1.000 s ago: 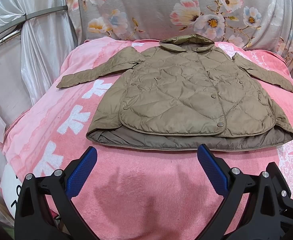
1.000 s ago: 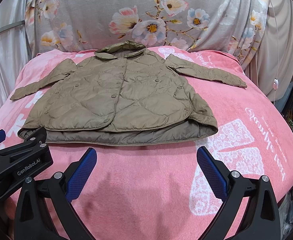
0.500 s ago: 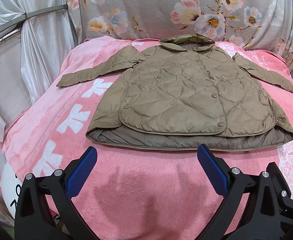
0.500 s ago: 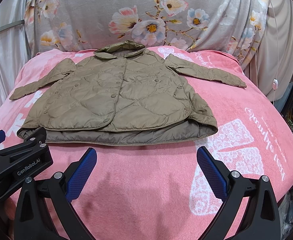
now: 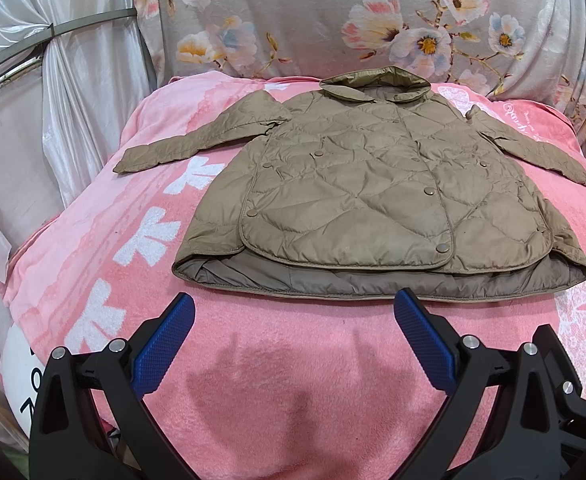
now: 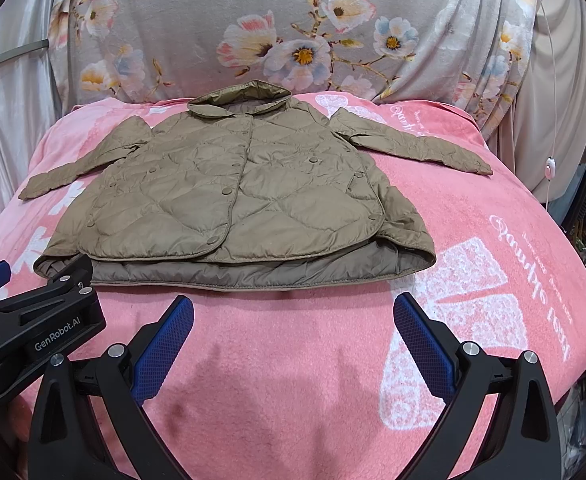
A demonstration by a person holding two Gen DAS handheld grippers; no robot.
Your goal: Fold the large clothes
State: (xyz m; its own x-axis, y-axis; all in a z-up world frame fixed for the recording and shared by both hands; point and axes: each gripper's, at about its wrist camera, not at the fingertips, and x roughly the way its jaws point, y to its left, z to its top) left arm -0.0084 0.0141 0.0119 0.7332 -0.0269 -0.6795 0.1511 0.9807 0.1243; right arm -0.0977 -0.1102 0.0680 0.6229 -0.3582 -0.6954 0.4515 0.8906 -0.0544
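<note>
A bed covered by a pink fleece blanket (image 5: 293, 360) with white printed motifs and lettering carries everything. Directly on it lies a tan quilted jacket (image 5: 365, 192), spread flat and front up, snaps closed, collar toward the floral fabric at the far end, hem toward the near edge. Both sleeves (image 6: 409, 144) stretch outward, resting on the blanket.

One quilted jacket (image 5: 373, 188), two sleeves spread. One pink blanket (image 5: 105, 216) beneath. One floral sheet (image 6: 285, 32) behind. Two grippers: left gripper (image 5: 293, 312) and right gripper (image 6: 293, 314), each with two blue-padded fingers (image 6: 423, 344), spread wide, empty. One corded switch (image 6: 549, 168) hanging at right.
</note>
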